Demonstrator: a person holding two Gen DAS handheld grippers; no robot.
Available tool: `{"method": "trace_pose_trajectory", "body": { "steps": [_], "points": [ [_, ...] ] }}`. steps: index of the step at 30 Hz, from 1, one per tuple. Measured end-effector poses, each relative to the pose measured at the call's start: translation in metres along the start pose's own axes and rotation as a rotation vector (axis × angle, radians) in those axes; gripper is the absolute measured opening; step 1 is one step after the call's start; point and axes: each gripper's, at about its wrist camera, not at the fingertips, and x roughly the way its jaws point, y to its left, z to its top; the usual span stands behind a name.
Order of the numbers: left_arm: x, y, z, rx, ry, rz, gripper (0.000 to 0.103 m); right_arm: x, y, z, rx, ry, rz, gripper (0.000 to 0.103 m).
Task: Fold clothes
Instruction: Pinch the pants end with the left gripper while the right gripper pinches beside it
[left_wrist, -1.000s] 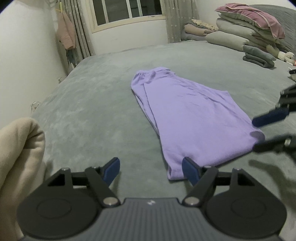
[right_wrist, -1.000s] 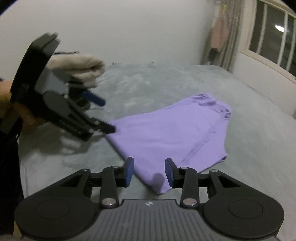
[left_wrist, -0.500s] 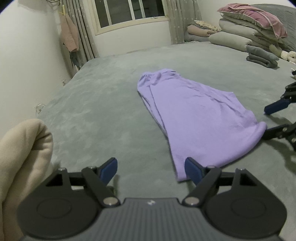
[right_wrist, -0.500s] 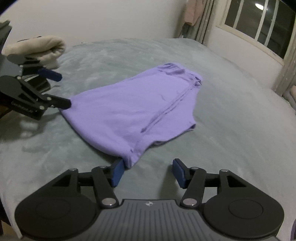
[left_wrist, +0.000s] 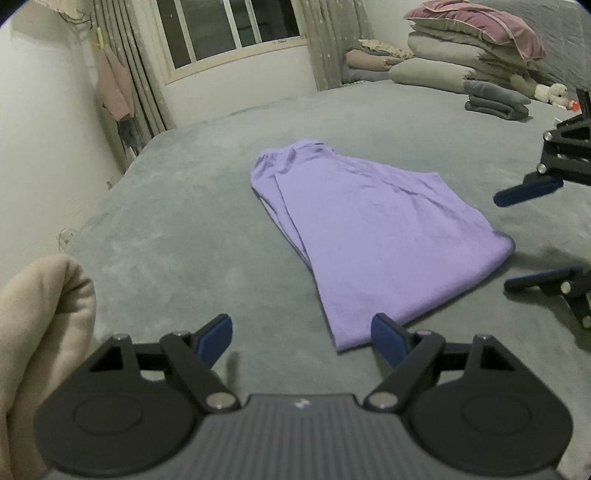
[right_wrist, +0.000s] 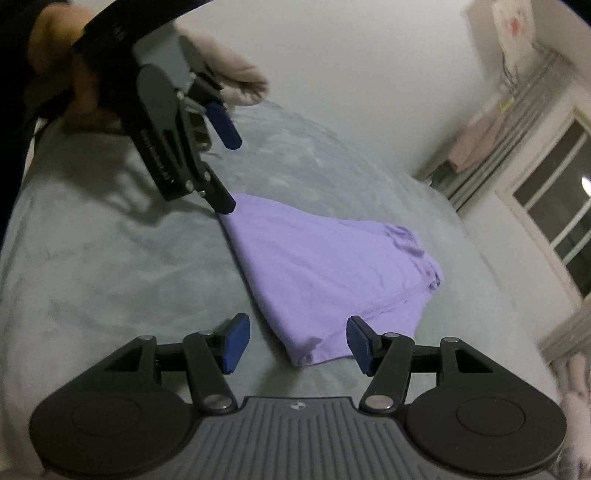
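Note:
A purple garment (left_wrist: 369, 229) lies flat, folded lengthwise, on the grey bed; it also shows in the right wrist view (right_wrist: 325, 273). My left gripper (left_wrist: 301, 338) is open and empty, its right finger by the garment's near left corner; seen from the right wrist view (right_wrist: 229, 173) its lower finger touches that corner. My right gripper (right_wrist: 295, 341) is open and empty, straddling the garment's near right corner just above it; in the left wrist view (left_wrist: 517, 240) it hangs beside the hem's right end.
The grey bed (left_wrist: 184, 236) spreads all around the garment. A beige folded cloth (left_wrist: 37, 332) lies at the near left. Stacked pillows and quilts (left_wrist: 472, 55) and folded grey clothes (left_wrist: 495, 99) sit at the far right. A window and curtains are at the back wall.
Both grippers have pulled back slightly from the hem corners and opened wider. The garment has been left lying flat; its hem has settled on the bed.

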Motion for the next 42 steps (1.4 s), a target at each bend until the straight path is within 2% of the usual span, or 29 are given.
{"method": "trace_pose_trajectory", "body": {
  "steps": [5,7,9,12,16,22,28,36,40,42],
  "points": [
    [0.0,-0.001,0.0,0.01,-0.002,-0.004,0.082,0.005,0.0,-0.002,0.01,0.005,-0.013,0.052],
    [0.0,0.0,0.0,0.01,-0.001,-0.001,0.082,0.007,0.003,-0.002,-0.011,0.009,-0.017,0.031],
    [0.001,0.0,0.0,0.006,-0.001,-0.001,0.082,0.01,0.006,-0.003,-0.03,0.016,-0.024,0.017],
    [0.001,-0.001,0.0,0.012,-0.003,0.005,0.082,0.015,0.007,-0.004,-0.044,0.025,-0.027,0.016],
    [0.001,-0.003,0.0,0.047,-0.006,0.038,0.082,0.013,0.003,-0.002,-0.013,0.025,0.011,0.007],
    [0.002,-0.002,0.0,0.057,-0.005,0.064,0.083,0.004,-0.014,0.0,0.118,0.026,0.043,0.004],
    [-0.009,-0.013,-0.004,0.166,-0.073,0.107,0.083,0.003,-0.034,0.002,0.289,0.026,0.092,0.004],
    [-0.029,-0.059,-0.02,0.481,-0.252,-0.006,0.081,0.007,-0.068,0.001,0.545,0.02,0.18,0.004],
    [-0.014,-0.071,-0.018,0.542,-0.222,-0.018,0.076,0.005,-0.076,0.001,0.609,0.005,0.197,0.004],
    [-0.005,-0.072,-0.013,0.556,-0.208,-0.027,0.064,0.004,-0.079,0.001,0.632,-0.012,0.21,0.004]
  ]
}}
